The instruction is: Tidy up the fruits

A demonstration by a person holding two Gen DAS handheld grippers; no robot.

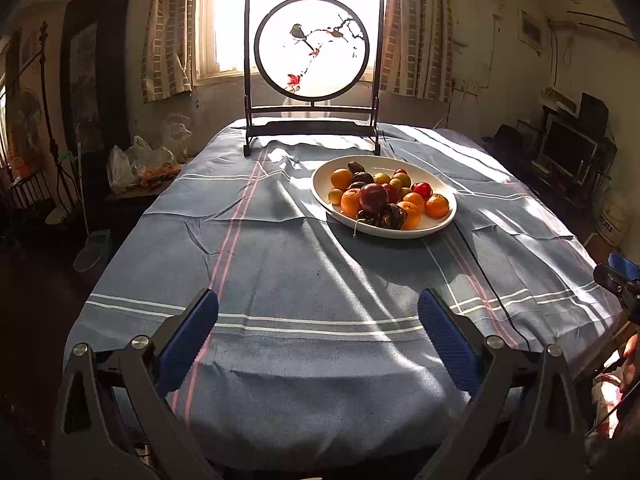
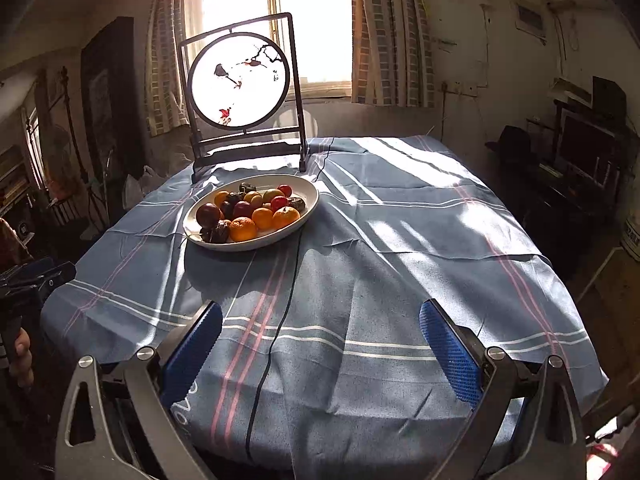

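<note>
Down low at 6 o'clock in the left wrist view: left gripper [image 1: 318, 312], blue pads [image 1: 188, 340] spread wide, let go, nothing between them but cloth. Same story in the right wrist view – right gripper [image 2: 320, 320] at 6 o'clock, blue pads [image 2: 450, 354] far apart, let go, holding nothing. Under both, a blue tablecloth [image 1: 304, 248] with white and pink stripes, a bit wrinkled, sunny streaks across it. A thin black cord [image 2: 286, 292] lying on the cloth, running up toward 12 o'clock to the plate. At 9 o'clock in the right wrist view, a hand [image 2: 22, 354] on a dark handle. Farther off, well apart from both claws: a white oval plate [image 1: 384, 230] – at 1 o'clock for the left, 11 o'clock for the right. Piled on it, the fruits [image 1: 386, 196]: oranges, red ones, small yellow ones, dark wrinkly ones, all touching. Behind the plate at 12 o'clock, a dark framed round screen [image 1: 314, 46] with a painted bird, standing upright. Farthest back, a bright window [image 2: 316, 20] with curtains.
</note>
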